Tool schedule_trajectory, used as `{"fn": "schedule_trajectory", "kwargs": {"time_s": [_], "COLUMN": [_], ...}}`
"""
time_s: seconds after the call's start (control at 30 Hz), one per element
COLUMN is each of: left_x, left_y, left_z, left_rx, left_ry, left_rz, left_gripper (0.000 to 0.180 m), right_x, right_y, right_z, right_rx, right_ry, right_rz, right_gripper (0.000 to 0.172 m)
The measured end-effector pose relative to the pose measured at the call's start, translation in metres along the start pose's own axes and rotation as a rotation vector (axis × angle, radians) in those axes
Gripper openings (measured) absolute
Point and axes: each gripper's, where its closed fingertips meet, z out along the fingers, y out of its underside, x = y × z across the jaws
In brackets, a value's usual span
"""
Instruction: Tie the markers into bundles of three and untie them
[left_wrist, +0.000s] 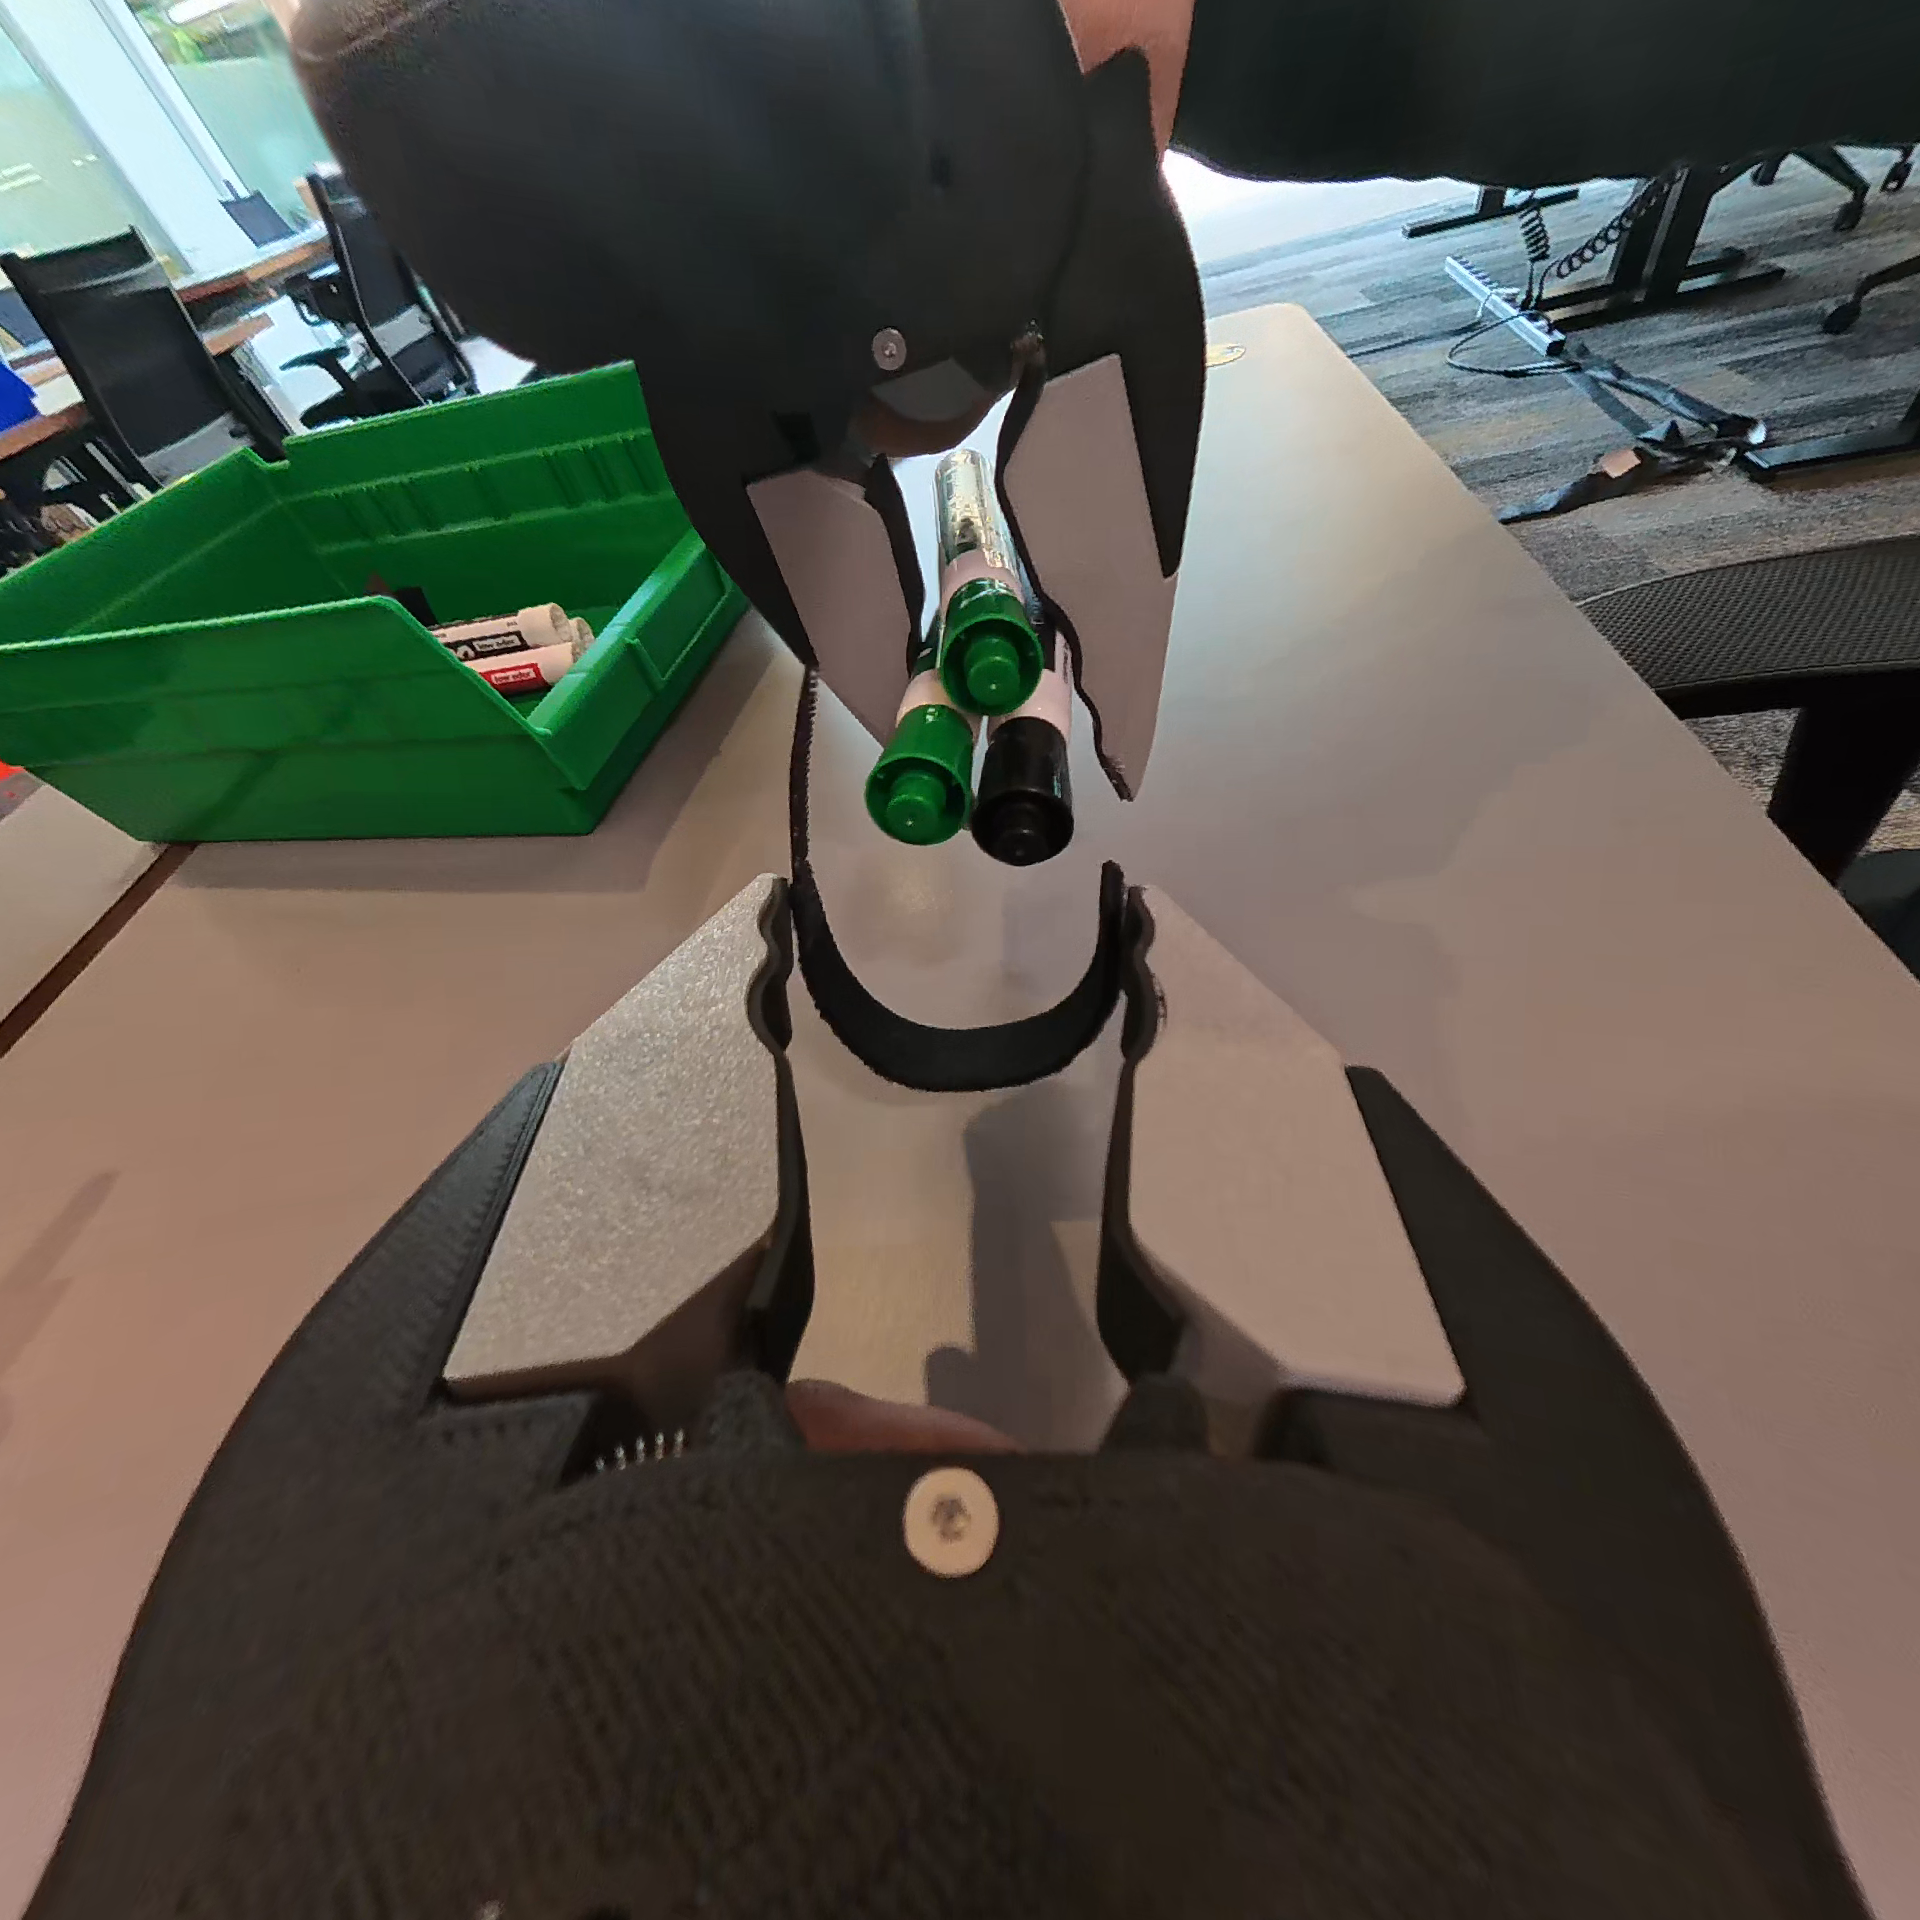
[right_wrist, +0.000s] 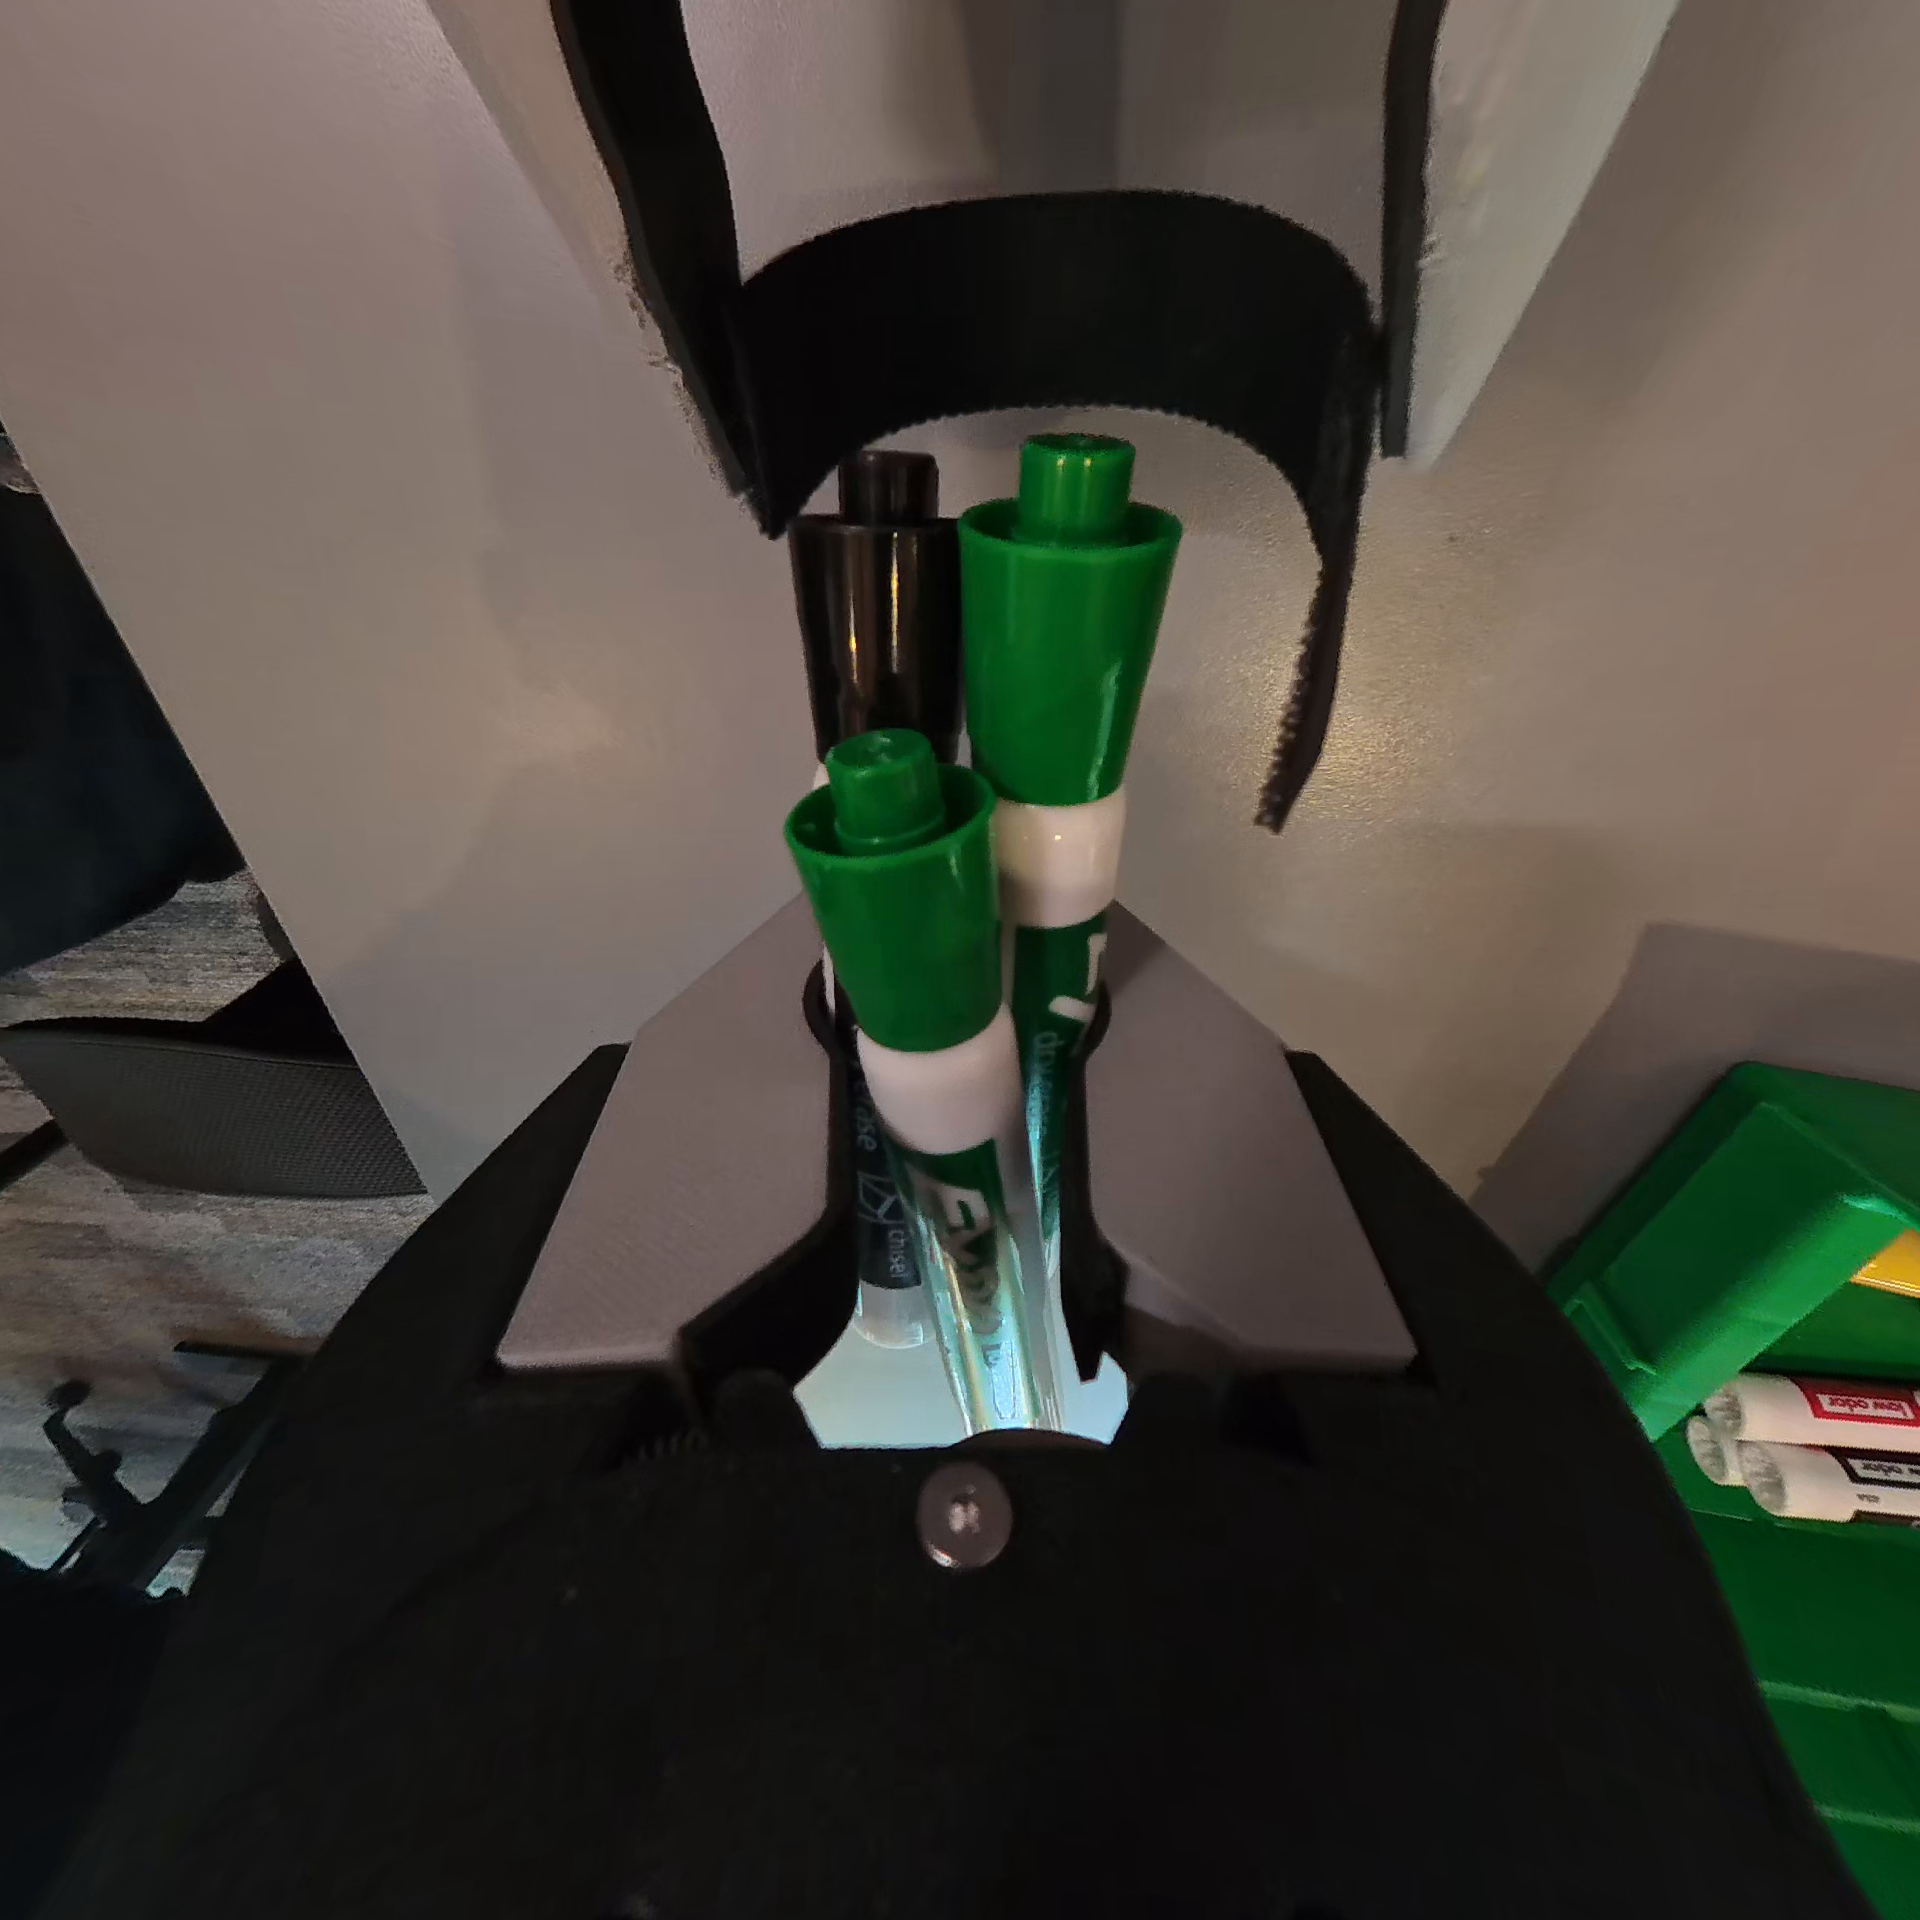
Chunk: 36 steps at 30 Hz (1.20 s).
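Black strap spans the left gripper, jaws wide, pads touching it. Right gripper jaws clamp three markers above the grey surface; green bin sits left, surface edge well right.

You work at a pale grey counter with a rounded far corner; a seam splits it from a second slab at your left. Grey patterned carpet lies beyond, with black desk legs, a coiled cable, a power strip and loose black cables on it. A mesh chair sits at the counter's right edge. Far left you see black office chairs, wood-topped desks and frosted glass panels letting in daylight.
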Motion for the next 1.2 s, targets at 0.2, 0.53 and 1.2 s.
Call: {"fn": "schedule_trajectory", "kwargs": {"time_s": [0.2,0.53,1.2], "left_x": [0.000,0.000,-0.003], "left_y": [-0.004,-0.014,-0.009], "left_z": [0.001,-0.001,-0.001], "left_rx": [0.021,0.087,0.056], "left_ry": [-0.012,-0.029,-0.046], "left_rz": [0.009,0.002,0.010], "left_gripper": [0.062,0.061,0.057], "right_x": [0.000,0.002,0.011], "right_y": [-0.006,-0.018,0.002], "right_z": [-0.001,0.001,0.010], "right_rx": [0.008,0.032,-0.193], "right_ry": [0.007,0.003,0.021], "right_rz": [-0.009,-0.020,-0.011], "right_gripper": [0.037,0.037,0.037]}}
